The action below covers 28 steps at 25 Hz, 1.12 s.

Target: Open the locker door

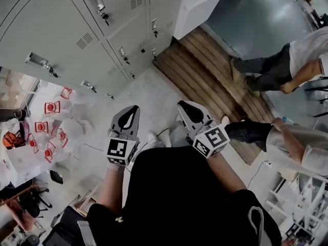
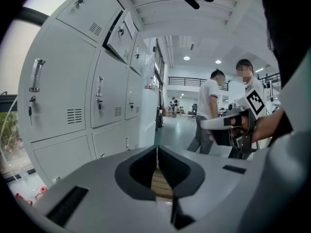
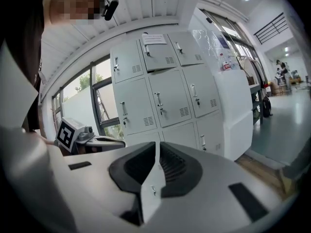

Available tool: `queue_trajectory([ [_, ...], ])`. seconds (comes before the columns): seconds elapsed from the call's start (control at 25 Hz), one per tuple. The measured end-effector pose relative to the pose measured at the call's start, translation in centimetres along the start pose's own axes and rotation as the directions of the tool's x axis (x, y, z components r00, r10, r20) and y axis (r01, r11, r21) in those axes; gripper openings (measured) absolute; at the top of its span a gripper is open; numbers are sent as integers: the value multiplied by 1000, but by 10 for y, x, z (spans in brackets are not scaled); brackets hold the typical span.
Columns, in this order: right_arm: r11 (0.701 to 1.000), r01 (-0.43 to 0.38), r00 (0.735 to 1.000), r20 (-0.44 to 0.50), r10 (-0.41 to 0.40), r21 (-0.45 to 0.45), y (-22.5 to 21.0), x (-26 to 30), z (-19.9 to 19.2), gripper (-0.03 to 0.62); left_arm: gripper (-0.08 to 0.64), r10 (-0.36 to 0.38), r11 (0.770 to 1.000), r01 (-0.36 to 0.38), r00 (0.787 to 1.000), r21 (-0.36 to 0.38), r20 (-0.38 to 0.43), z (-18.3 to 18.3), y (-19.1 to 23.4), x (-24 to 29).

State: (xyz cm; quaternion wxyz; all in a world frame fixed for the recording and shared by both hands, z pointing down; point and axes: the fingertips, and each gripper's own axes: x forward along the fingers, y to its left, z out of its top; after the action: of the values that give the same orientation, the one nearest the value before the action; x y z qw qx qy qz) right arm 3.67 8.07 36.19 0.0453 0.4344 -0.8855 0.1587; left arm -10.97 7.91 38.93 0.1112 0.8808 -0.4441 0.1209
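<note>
A bank of grey lockers (image 1: 92,29) fills the upper left of the head view, each door with a metal handle and a key lock. Both grippers hang in front of me, well short of the doors. My left gripper (image 1: 135,108) is shut and holds nothing. My right gripper (image 1: 181,105) is shut and empty too. In the left gripper view the closed jaws (image 2: 156,148) point along the locker row (image 2: 73,91), where one upper door (image 2: 120,31) stands ajar. The right gripper (image 3: 158,145) faces the lockers (image 3: 160,96) head on.
A wooden slatted platform (image 1: 215,76) lies on the floor right of the lockers, beside a white cabinet (image 1: 197,4). One person (image 1: 287,65) stands at the right and another's arm (image 1: 287,137) reaches in near my right gripper. Red stools (image 1: 51,122) stand at the left.
</note>
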Motion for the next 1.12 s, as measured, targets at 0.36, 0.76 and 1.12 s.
queue_trajectory([
  [0.36,997,-75,996,40,74,4,-77,42,33,44,26,58,998,-58,998,4,-13,28,7,84],
  [0.76,981,-193,981,12,192,30,-149,68,49,44,28,210,977,-211,977,-34,-33,45,11,143],
  [1.12,957,-288,957,-40,289,14,-134,105,48,44,28,306,946,-310,951,-98,-50,34,43,125],
])
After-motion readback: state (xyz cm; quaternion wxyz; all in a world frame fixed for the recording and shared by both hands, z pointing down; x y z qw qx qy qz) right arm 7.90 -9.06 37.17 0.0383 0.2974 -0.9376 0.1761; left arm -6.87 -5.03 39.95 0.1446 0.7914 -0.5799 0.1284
